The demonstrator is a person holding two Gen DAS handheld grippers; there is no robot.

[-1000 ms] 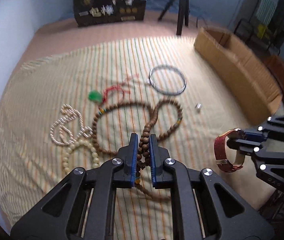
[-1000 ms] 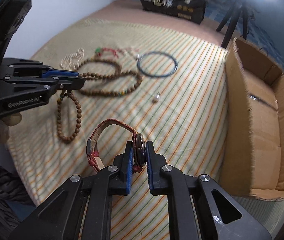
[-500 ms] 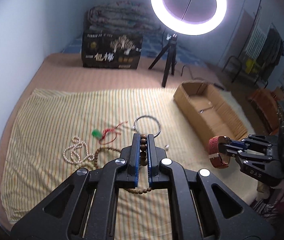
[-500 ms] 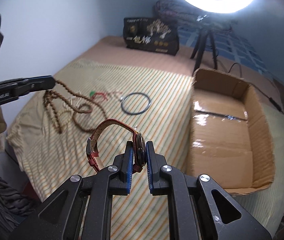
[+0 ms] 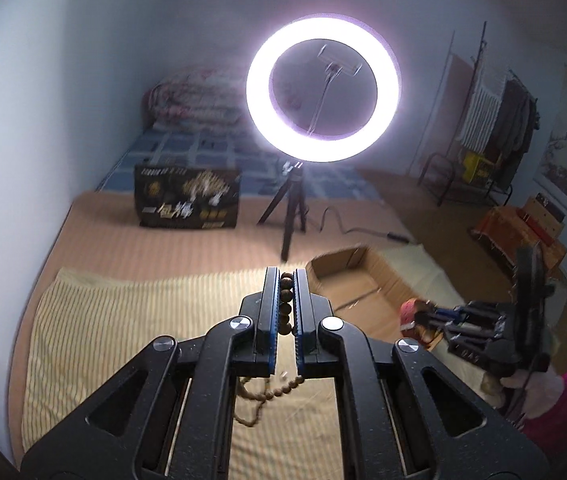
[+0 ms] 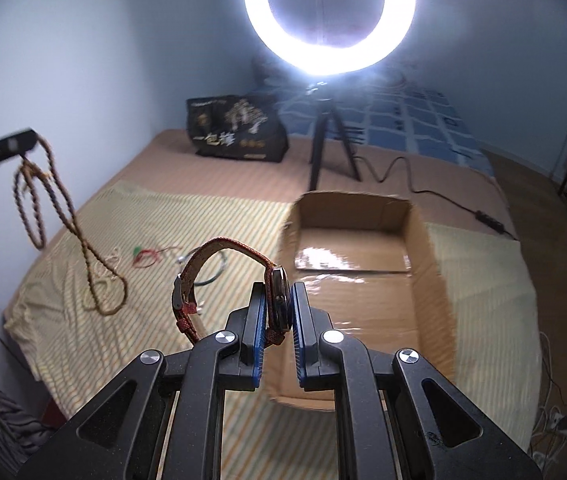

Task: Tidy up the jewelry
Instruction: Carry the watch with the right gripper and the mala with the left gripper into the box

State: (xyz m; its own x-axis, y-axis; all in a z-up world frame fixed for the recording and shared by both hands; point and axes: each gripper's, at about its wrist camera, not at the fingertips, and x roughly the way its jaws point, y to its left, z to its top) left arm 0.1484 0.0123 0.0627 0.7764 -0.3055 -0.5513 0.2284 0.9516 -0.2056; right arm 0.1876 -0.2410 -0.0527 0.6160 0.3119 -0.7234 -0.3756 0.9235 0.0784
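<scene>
Left gripper [image 5: 286, 280]: closed on a wooden bead necklace [image 5: 286, 304], with a column of brown beads pinched between its 2 blue-lined fingers; held up in the air above the striped cloth [image 5: 123, 320].
Wooden bead necklace: in the right wrist view its loops [image 6: 67, 216] hang down from the left gripper [image 6: 23, 142] at the left edge of the bed, and the lowest loop reaches the cloth near its left edge.
Right gripper [image 6: 277, 300]: closed on the case of a wristwatch [image 6: 279, 300]; the red-brown strap arches up and to the left, buckle hanging free.
Wristwatch position: in the air, over the near left corner of the cardboard box [image 6: 427, 264].
Cardboard box: open, on the right part of the bed, touching the right edge of the striped cloth; shiny tape across its floor.
Left on the cloth: a red cord with a green pendant [image 6: 147, 256] and a thin bangle [image 6: 213, 278], partly hidden behind the watch strap.
Far edge of bed: a lit ring light [image 6: 329, 12] on a tripod, and a black printed bag [image 6: 239, 128] to its left.
</scene>
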